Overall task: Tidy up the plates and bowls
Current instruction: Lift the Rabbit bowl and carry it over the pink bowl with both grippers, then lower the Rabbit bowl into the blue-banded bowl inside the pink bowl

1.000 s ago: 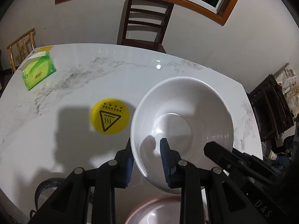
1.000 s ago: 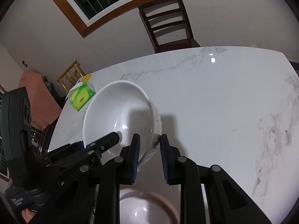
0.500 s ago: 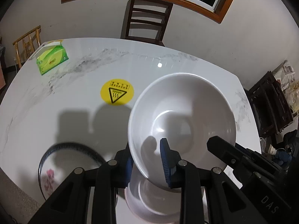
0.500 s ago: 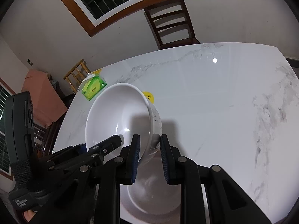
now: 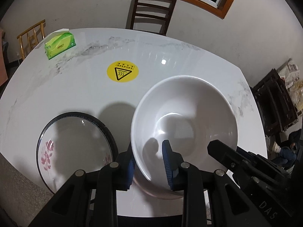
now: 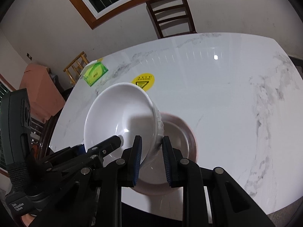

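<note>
Both grippers hold one white bowl [image 5: 184,124] by its rim. My left gripper [image 5: 148,162] is shut on the near-left rim. My right gripper [image 6: 151,151] is shut on the near-right rim of the same bowl [image 6: 121,117]. The bowl hangs tilted just above a pink-rimmed bowl [image 6: 180,132] on the table's near edge; only a sliver of that lower bowl [image 5: 151,191] shows in the left wrist view. A dark-rimmed plate [image 5: 75,143] with pink flowers lies to the left of it.
The white marble table [image 5: 85,87] carries a yellow round heat-warning mat [image 5: 122,71] in the middle and a green tissue box [image 5: 60,44] at the far left. A dark wooden chair [image 5: 149,13] stands behind the table. The table's near edge is just below the plate.
Both grippers pulled back towards the near edge with the white bowl. The flowered plate and the pink-rimmed bowl came into view beneath, and the white bowl now sits low over the pink-rimmed bowl.
</note>
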`<state>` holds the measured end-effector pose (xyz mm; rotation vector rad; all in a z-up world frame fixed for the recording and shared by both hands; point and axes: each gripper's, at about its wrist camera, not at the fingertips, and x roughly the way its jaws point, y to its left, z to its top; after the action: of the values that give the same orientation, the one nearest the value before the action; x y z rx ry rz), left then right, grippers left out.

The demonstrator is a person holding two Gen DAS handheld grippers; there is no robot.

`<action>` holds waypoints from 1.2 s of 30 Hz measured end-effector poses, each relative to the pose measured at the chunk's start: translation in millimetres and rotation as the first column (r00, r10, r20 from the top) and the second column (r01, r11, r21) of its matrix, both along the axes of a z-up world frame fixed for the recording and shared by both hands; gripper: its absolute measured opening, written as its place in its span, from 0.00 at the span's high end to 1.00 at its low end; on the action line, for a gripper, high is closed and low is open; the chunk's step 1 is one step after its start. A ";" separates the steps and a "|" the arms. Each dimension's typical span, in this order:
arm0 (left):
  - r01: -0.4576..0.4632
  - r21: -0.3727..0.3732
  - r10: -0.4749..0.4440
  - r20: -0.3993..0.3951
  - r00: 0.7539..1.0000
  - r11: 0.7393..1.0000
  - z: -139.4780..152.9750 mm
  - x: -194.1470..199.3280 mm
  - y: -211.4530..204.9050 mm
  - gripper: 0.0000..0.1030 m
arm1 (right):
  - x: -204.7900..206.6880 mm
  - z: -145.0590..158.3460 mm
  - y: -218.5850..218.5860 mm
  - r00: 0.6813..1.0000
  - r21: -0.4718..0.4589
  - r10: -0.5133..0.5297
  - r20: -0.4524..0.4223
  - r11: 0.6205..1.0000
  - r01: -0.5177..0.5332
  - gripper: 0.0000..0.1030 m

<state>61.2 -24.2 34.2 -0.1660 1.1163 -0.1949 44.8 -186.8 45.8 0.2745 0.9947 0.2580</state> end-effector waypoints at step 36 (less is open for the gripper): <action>0.032 0.005 -0.032 -0.118 0.992 0.999 -42.6 13.3 -16.5 0.73 | 5.4 -38.8 -4.2 0.992 -0.016 -0.040 -0.116 0.999 0.038 0.80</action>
<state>74.5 -40.6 -8.4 -0.1554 1.2380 -0.2122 50.2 -191.0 7.0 0.2987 1.1048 0.2010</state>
